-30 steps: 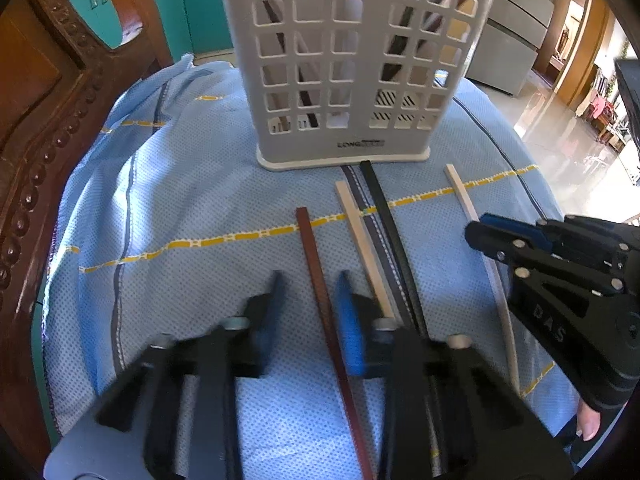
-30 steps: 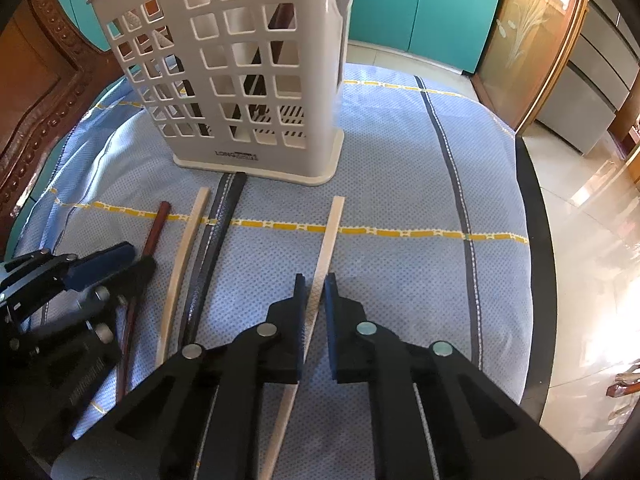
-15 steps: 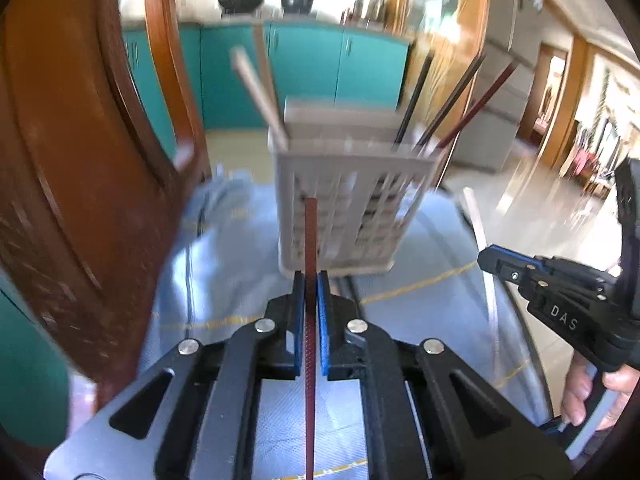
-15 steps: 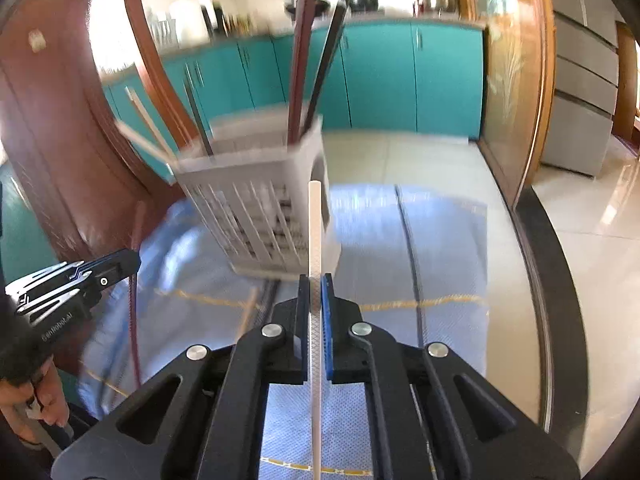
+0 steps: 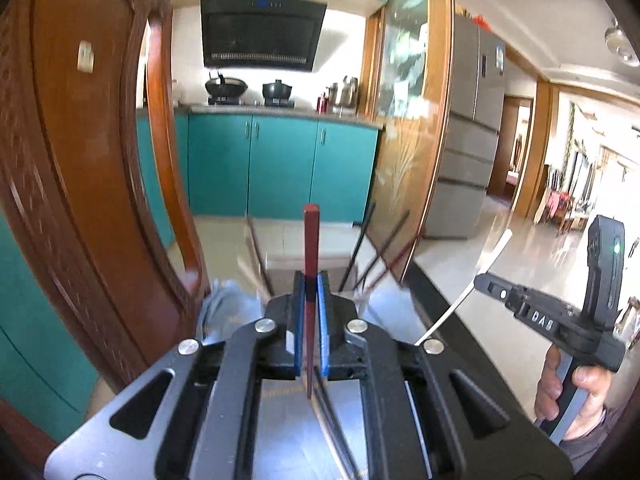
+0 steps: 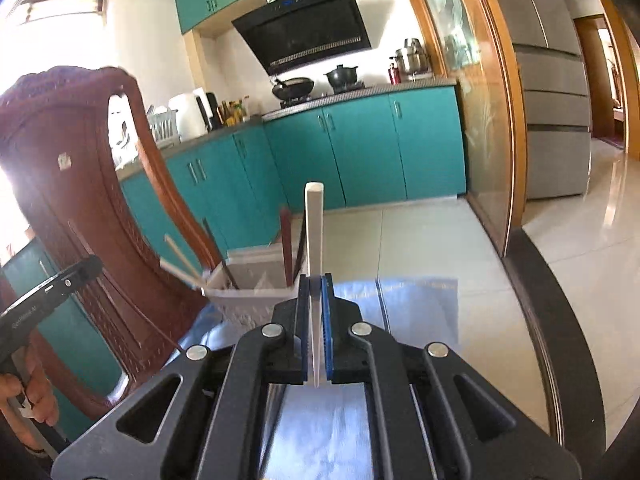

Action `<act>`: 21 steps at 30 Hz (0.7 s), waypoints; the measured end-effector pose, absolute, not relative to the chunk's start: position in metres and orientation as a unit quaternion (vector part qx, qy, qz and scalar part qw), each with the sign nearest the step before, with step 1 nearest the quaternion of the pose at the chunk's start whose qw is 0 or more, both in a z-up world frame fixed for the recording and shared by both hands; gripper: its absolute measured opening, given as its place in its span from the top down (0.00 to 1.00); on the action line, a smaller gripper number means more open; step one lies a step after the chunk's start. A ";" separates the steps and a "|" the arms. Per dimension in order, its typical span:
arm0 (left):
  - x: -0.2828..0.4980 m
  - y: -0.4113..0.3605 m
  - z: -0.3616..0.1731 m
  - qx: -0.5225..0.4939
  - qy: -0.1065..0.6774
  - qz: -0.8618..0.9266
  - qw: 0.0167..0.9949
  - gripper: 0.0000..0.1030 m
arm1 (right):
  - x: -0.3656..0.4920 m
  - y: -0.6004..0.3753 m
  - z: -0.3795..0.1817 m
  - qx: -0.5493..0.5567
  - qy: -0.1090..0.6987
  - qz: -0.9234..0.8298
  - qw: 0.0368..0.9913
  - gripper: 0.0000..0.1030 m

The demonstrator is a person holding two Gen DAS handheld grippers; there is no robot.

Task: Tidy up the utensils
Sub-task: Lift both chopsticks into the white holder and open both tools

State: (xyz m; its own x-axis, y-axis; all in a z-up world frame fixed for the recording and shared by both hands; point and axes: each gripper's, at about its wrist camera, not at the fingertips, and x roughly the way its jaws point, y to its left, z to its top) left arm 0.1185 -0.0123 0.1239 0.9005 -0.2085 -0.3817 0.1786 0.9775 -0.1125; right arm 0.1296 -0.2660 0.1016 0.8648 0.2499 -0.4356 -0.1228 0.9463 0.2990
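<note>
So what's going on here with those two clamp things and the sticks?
A person is sorting chopsticks into a white basket on the blue-clothed table. The left gripper has its jaws shut on a dark red chopstick, and the right gripper is shut on a pale chopstick. Both sticks are held up in the air in front of the basket, which already has several chopsticks standing in it.

red chopstick [image 5: 311, 240], white chopstick [image 6: 313, 224], teal cabinets [image 6: 360, 152]

Left claw [image 5: 310, 292] is clamped on a red chopstick [image 5: 311, 240], right claw [image 6: 316, 294] on a white chopstick [image 6: 314, 232], both raised above the utensil basket [image 6: 256, 292].
</note>
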 end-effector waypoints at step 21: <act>0.227 0.004 0.139 -0.090 0.157 -0.023 0.983 0.93 | 0.216 -0.250 0.129 0.215 0.124 0.059 0.967 0.94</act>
State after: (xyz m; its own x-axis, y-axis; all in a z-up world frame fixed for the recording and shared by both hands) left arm 0.2268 0.0038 0.1391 0.9496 -0.0740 -0.3047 0.0177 0.9828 -0.1836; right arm 0.2164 -0.2501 0.1288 0.9622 0.1684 -0.2140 -0.0616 0.9001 0.4313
